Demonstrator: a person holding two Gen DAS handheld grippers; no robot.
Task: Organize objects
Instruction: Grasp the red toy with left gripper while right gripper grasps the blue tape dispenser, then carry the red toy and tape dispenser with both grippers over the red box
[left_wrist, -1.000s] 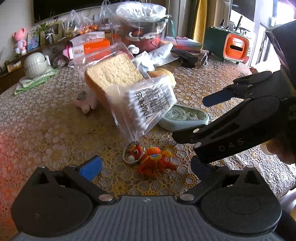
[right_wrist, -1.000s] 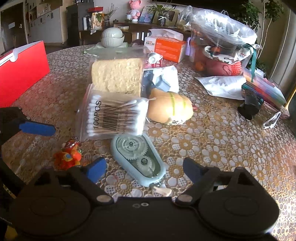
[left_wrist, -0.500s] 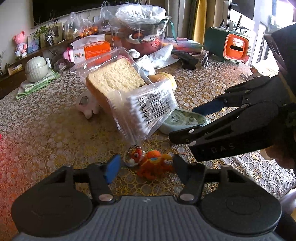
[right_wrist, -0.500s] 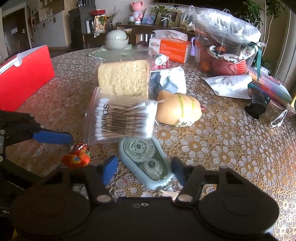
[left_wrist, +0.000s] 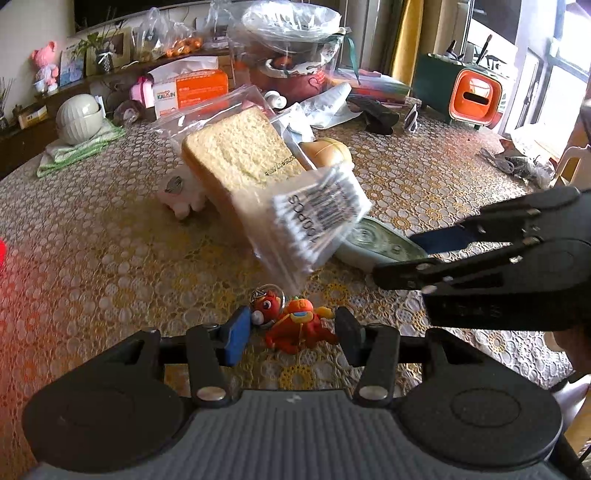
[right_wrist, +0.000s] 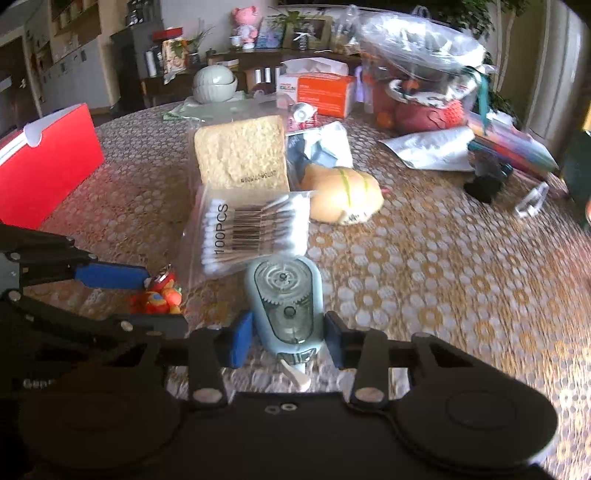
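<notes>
Orange and red, a small toy keychain (left_wrist: 295, 325) lies on the lace-covered desk (left_wrist: 92, 258) between the fingers of the left gripper (left_wrist: 291, 332), which stand a little apart on either side of it; its blue left pad (left_wrist: 236, 336) is just beside the toy's head, and whether either pad presses the toy cannot be told. In the right wrist view the right gripper (right_wrist: 288, 338) brackets the near end of a pale blue correction tape dispenser (right_wrist: 286, 306), its fingers narrowed to both sides of the casing, though firm contact is not clear. The toy keychain sits left of the dispenser, under the left gripper's blue pad (right_wrist: 110, 277). Just beyond both lies a clear bag of cotton swabs (right_wrist: 251, 232) marked 100PCS, its near edge touching the dispenser. Behind it leans a bagged slice of bread (right_wrist: 242, 155), with a tan plush bun (right_wrist: 343, 195) to its right. A red folder (right_wrist: 48, 162) stands at the far left. Farther back sit an orange tissue box (right_wrist: 321, 92), a white lidded bowl (right_wrist: 214, 83) and a large pot wrapped in clear plastic (right_wrist: 424, 70).
</notes>
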